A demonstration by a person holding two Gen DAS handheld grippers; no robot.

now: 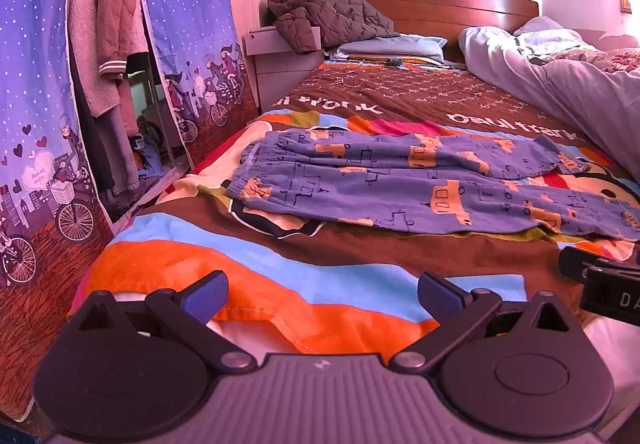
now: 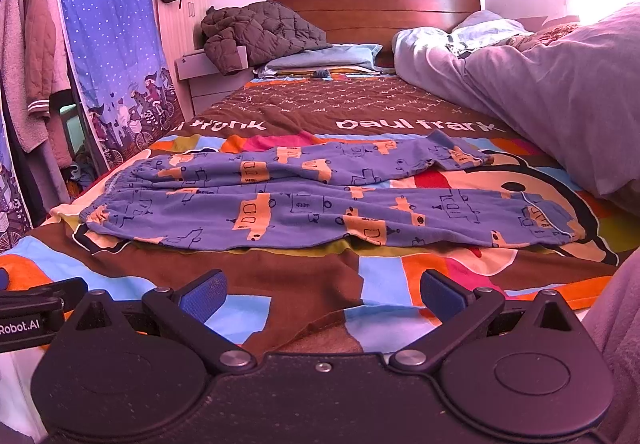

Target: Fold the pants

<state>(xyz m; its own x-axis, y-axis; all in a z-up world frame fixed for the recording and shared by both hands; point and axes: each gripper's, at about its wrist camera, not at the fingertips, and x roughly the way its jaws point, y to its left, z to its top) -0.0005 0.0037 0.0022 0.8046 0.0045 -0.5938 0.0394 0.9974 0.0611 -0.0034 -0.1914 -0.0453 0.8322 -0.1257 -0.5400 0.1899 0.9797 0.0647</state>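
Pants (image 2: 320, 204) flat on bed (image 2: 304, 284), spread left to right, waistband left, cuffs right, legs side by side. Your left tongs (image 1: 322, 294) and right tongs (image 2: 320, 294) both agape, empty, near bed edge, well apart from pants.

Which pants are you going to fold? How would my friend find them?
Look at the big bed with the colourful cartoon blanket. The pants lie flat across its near half, waistband towards the curtain side. They are blue with orange cars, unlike the grey duvet and brown jacket further back.
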